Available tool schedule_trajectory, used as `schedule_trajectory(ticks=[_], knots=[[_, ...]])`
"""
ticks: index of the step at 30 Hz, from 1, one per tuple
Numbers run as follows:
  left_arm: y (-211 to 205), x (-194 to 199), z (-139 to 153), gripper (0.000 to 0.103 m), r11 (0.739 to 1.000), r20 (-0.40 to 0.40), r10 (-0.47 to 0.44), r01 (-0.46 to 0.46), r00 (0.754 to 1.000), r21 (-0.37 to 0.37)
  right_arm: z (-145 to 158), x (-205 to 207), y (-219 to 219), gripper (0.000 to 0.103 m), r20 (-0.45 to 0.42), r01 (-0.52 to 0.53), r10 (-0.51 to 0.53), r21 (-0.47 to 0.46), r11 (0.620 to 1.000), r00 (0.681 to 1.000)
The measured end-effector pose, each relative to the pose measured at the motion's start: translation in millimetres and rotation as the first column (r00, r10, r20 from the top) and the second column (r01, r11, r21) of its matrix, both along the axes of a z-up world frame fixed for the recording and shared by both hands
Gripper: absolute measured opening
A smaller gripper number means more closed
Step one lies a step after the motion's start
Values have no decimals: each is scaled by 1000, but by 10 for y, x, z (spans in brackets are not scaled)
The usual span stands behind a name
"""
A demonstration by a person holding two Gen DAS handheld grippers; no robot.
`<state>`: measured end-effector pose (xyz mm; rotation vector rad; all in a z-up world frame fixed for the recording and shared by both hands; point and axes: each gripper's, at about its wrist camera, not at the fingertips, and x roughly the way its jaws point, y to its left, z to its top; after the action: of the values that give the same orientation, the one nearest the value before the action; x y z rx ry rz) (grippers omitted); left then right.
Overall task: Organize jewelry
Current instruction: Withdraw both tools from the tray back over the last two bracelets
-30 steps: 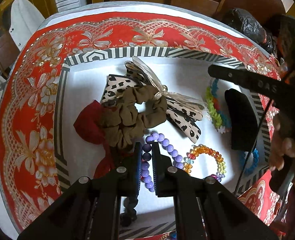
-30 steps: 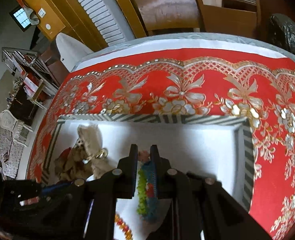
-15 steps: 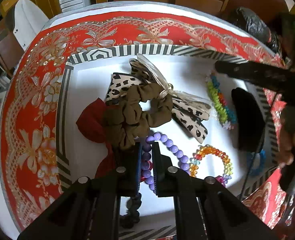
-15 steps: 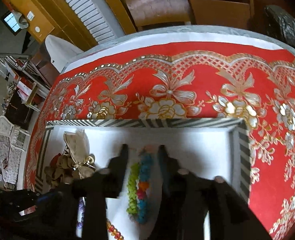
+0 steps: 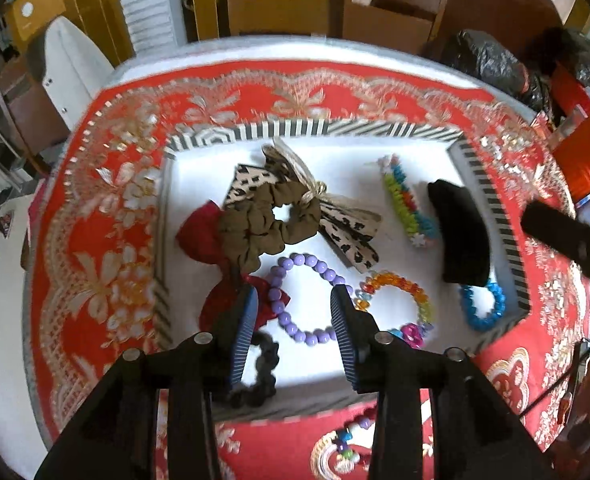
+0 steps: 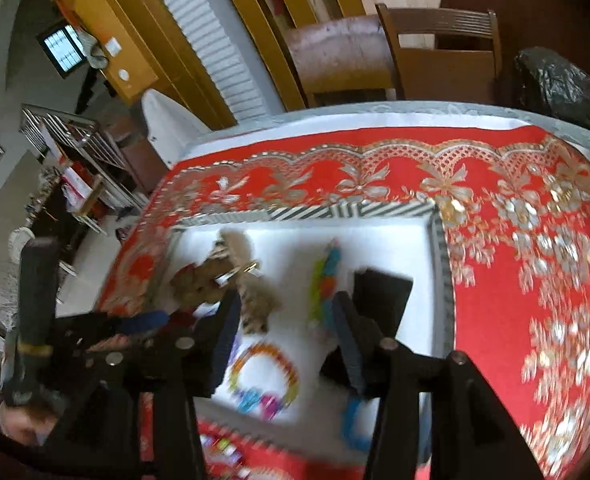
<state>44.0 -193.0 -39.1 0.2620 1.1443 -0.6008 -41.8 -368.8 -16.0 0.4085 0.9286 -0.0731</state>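
A red tablecloth [image 5: 107,240] with gold and silver flowers covers the round table. Behind it stand two wooden chairs [image 6: 447,56], one with a worn brown seat. Black plastic bags [image 5: 483,60] sit by the far right edge. A white louvred panel [image 6: 211,52] rises between yellow wooden frames, and a metal rack [image 6: 83,140] stands off left.

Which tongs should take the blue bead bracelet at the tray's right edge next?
Right. The blue bracelet lies just below the right tongs, which are open. The left tongs, also open, straddle the purple bracelet farther away.
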Motion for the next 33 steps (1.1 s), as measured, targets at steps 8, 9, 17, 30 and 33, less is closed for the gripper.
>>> schedule_trajectory(ticks=[8,9,17,30,33], knots=[[280,-434,321,23,1000,101,-1,2,995,-13,259,-633,314,56,28,31,-31,-10,999,999],[325,-508,357,23,1000,116,-3,5,993,-16,270,-688,343,56,28,32,-32,-22,999,999],[566,-871,477,23,999,153,-9,14,988,-33,316,-1122,691,63,30,29,-27,-81,996,999],[889,-1176,502,23,999,175,-8,16,985,-43,329,-1426,1048,63,24,35,-33,-68,997,999],[944,-1220,493,23,999,179,-7,15,984,-44,323,-1472,1109,63,21,33,-32,-65,997,999]])
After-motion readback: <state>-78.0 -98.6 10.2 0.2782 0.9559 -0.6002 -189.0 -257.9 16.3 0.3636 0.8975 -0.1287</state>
